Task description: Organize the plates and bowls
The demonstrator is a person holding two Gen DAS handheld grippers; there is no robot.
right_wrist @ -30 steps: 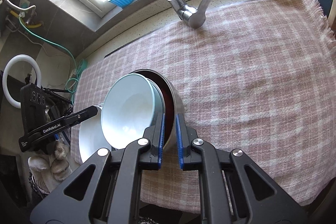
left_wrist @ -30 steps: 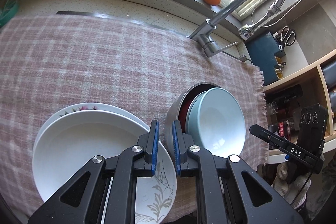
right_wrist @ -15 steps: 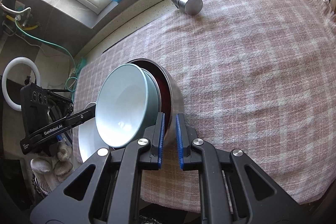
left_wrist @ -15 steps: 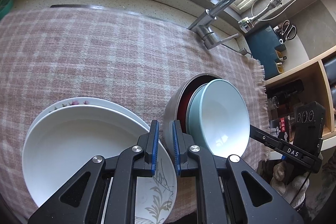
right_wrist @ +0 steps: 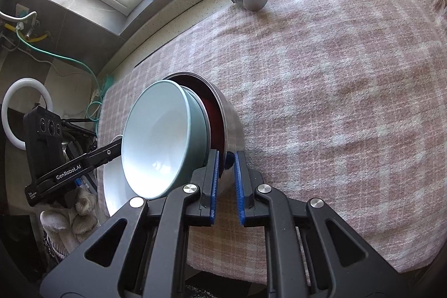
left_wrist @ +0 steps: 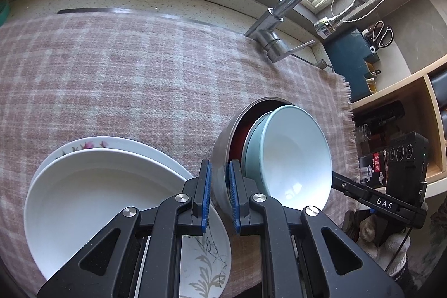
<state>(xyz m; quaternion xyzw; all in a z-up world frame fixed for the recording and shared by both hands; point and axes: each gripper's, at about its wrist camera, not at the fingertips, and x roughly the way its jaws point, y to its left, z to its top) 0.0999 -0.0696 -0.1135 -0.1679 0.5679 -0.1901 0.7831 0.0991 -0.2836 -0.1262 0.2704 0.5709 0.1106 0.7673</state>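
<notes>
Both grippers, left (left_wrist: 218, 193) and right (right_wrist: 225, 181), pinch the tilted steel bowl's (right_wrist: 232, 124) rim; the nested pale-blue bowl (right_wrist: 156, 138) may slide out.

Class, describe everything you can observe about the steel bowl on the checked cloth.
The steel bowl is round, with a dull grey metal wall and a thin rim. It is tipped steeply on its side above the pink checked cloth. Both grippers are shut on its rim, the left gripper on one side, the right gripper on the other. Nested inside are a dark red dish and two pale blue bowls.
</notes>
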